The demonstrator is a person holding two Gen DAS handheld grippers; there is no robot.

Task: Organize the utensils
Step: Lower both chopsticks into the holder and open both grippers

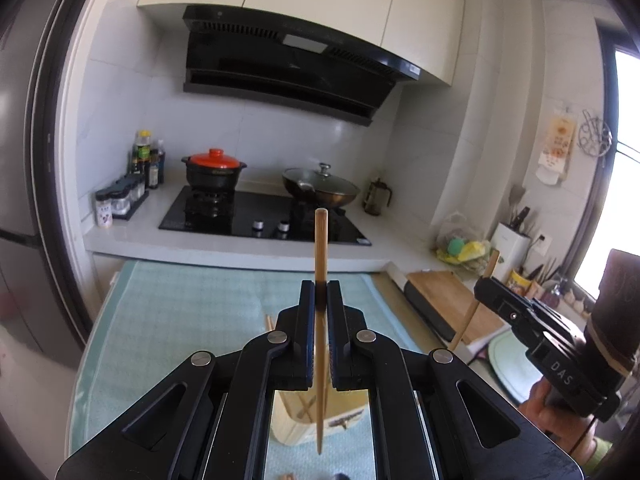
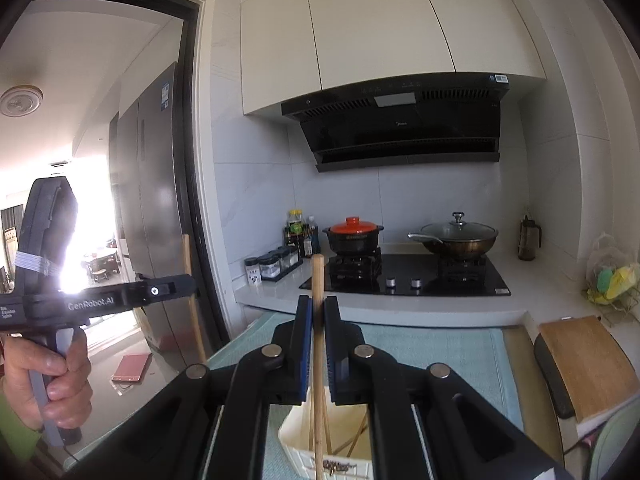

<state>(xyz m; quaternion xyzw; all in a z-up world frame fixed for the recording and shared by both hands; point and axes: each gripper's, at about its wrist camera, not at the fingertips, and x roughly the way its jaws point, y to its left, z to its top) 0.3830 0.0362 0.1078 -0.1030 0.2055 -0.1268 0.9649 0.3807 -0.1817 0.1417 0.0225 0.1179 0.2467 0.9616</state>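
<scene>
Left wrist view shows my left gripper (image 1: 321, 292) clamped on a chopstick (image 1: 321, 320) held upright, its tip hanging directly over the holder (image 1: 298, 424) on the mat (image 1: 168, 320). Right wrist view shows my right gripper (image 2: 318, 312) likewise closed on a second chopstick (image 2: 318, 360), also near vertical, its lower end over or just inside that holder (image 2: 328, 440), where other sticks already stand. I judge both sticks aligned for a straight downward drop, with the right one nearer.
</scene>
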